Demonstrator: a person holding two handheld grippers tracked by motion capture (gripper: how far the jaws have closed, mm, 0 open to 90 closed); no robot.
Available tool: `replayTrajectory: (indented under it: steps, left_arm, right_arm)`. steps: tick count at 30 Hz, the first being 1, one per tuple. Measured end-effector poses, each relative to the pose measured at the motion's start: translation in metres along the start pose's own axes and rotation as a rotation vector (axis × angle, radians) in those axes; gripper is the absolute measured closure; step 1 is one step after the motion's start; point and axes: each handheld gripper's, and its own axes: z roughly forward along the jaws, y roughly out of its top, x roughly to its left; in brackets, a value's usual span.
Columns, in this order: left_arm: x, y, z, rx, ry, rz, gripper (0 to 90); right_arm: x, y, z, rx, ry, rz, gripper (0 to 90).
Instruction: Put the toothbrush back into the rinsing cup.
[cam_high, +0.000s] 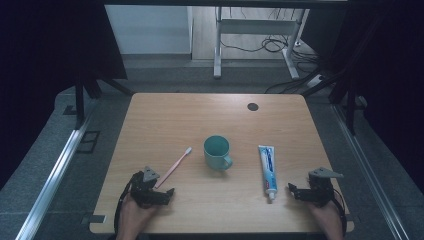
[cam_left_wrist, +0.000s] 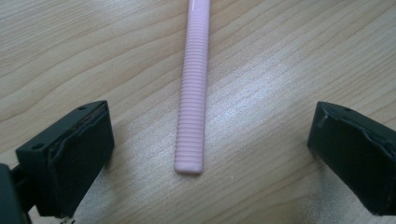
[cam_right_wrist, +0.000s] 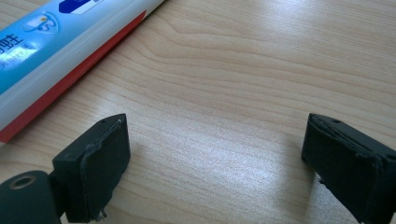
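1. Your high view is dim and slightly soft; the light wooden table (cam_high: 165, 115) is the brightest area, while both sides fall into near black.
2. In your left gripper view, soft glare lies on the wood beside the ribbed pink plastic toothbrush handle (cam_left_wrist: 192, 93), and the picture stays sharp.
3. Your right gripper view shows a pale sheen across the grain; the white, blue and red toothpaste tube (cam_right_wrist: 56, 51) blurs slightly.

Open tool (cam_right_wrist: 217, 154) beside toothpaste tube (cam_right_wrist: 56, 51)
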Motion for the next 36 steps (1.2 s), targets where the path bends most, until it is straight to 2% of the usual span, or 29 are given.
replayTrajectory:
  steps: [27,36]
  left_arm:
    - [0.0005,0.0012,-0.0001,0.007,0.0,0.003,0.9]
    - [0.0009,0.0043,-0.0027,0.026,0.001,0.008,6.8]
  right_arm:
    - [-0.0001,0.0001,0.0001,0.0,0.001,0.0,7.6]
    - [-0.0001,0.0001,0.0,0.0,0.001,0.0,7.6]
